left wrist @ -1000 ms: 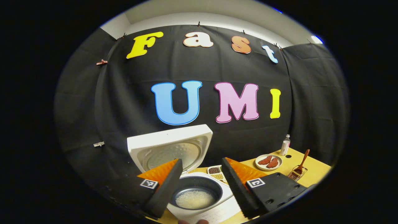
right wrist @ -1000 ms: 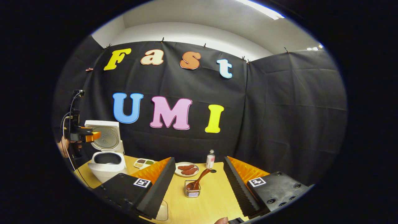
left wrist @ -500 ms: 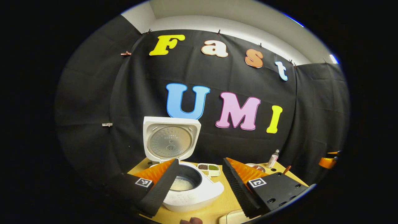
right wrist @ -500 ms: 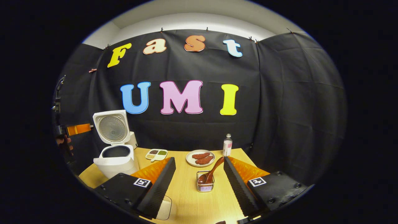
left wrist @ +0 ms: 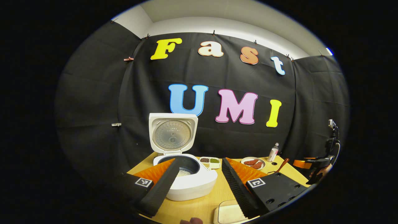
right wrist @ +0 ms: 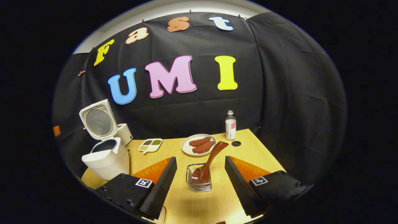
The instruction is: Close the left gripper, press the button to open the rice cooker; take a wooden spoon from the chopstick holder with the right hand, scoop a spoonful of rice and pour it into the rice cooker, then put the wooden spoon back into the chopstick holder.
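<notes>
Left gripper view: white rice cooker on the pale wooden table, lid already swung up and standing upright behind the dark inner pot, so button press judged done. White grains lying in the pot bottom, partly hidden behind one finger. Left gripper hanging just in front of the cooker, jaws spread wide, nothing between them. A shallow white tray at the near table edge, right of the cooker. Far right of the cooker, the other gripper and the hand holding it, near the spoon's handle.

Right gripper view: small wire chopstick holder standing well to the right of the rice cooker, directly between and just ahead of the right gripper fingers. Jaws released and wide, not touching anything. Dark reddish-brown wooden spoon bowl-down in the holder, glossy, handle leaning up and to the right toward a white plate of reddish meat pieces. Spoon not yet grasped; picking, scooping, pouring and returning all judged left to do.
</notes>
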A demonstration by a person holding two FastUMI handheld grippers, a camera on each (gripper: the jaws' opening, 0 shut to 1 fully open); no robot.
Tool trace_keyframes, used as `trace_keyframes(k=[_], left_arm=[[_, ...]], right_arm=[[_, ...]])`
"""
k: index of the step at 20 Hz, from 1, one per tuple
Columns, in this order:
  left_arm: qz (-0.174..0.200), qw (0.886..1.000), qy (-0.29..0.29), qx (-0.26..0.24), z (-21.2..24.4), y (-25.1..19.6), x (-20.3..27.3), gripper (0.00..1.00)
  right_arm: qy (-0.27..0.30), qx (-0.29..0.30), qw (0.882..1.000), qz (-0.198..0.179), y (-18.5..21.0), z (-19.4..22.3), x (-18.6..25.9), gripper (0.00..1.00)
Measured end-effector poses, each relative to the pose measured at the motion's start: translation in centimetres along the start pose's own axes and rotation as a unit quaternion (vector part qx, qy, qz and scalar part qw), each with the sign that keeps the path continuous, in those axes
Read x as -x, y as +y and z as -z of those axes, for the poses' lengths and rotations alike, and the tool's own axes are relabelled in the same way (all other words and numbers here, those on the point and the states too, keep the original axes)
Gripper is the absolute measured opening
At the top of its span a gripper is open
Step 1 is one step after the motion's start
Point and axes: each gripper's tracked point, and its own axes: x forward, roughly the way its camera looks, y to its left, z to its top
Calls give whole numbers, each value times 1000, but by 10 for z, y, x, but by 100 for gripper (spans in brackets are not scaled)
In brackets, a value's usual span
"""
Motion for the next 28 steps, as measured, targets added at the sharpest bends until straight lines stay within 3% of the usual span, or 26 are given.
trace_keyframes(k=[3,9,14,15,17,22,24,28], left_arm=[[-3,1000,4,8,8,-11,5,95],[-29,999,9,12,21,-12,6,95],[-43,999,22,8,35,-15,7,95],[-45,999,23,10,37,-16,7,95],[-47,998,27,12,39,-19,8,95],[-50,998,25,3,38,-20,12,95],[-51,998,25,0,38,-19,15,95],[-57,998,27,11,38,-13,21,95]], right_arm=[[19,-14,1000,-11,-10,20,-38,96],[44,-40,998,-22,-23,48,-98,81],[61,-56,996,-27,-25,67,-125,52],[68,-63,995,-33,-23,72,-128,38],[65,-73,994,-43,-19,72,-128,35],[32,-59,996,-56,-16,58,-119,14],[16,-62,996,-55,-16,48,-114,9],[4,-75,996,-53,-10,34,-107,9]])
